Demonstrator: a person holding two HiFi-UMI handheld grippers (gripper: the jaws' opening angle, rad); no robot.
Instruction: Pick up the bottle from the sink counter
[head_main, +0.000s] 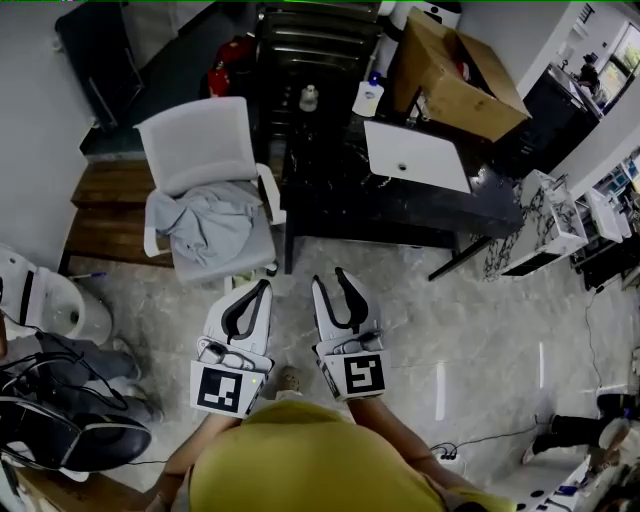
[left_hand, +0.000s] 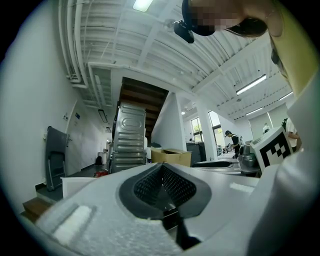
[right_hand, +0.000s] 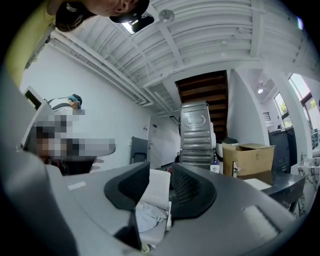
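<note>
bottle (head_main: 368, 97) on counter (head_main: 340, 190) behind sink (head_main: 415, 157) | box (head_main: 455, 85) right of bottle | chair (head_main: 200, 150) left of counter

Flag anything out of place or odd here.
A grey garment lies crumpled on the white chair seat, and a cardboard box sits askew on the dark counter behind the sink. Nothing looks spilled or broken.

Left gripper (head_main: 263, 288): held low in front of the torso, pointing forward; jaws closed together, pads meeting, nothing between them.
Right gripper (head_main: 331, 280): just beside the left gripper, apart from it; jaws parted with a clear gap, pads pressing on nothing.
Alignment: the tips angle slightly toward each other; the rear ends sit wider apart.
Left marker cube (head_main: 225, 388): at the gripper's rear, one face up.
Right marker cube (head_main: 362, 375): same position.
Left forearm (head_main: 192, 455), right forearm (head_main: 402, 440): bare, reaching forward from the body to the gripper handles.
</note>
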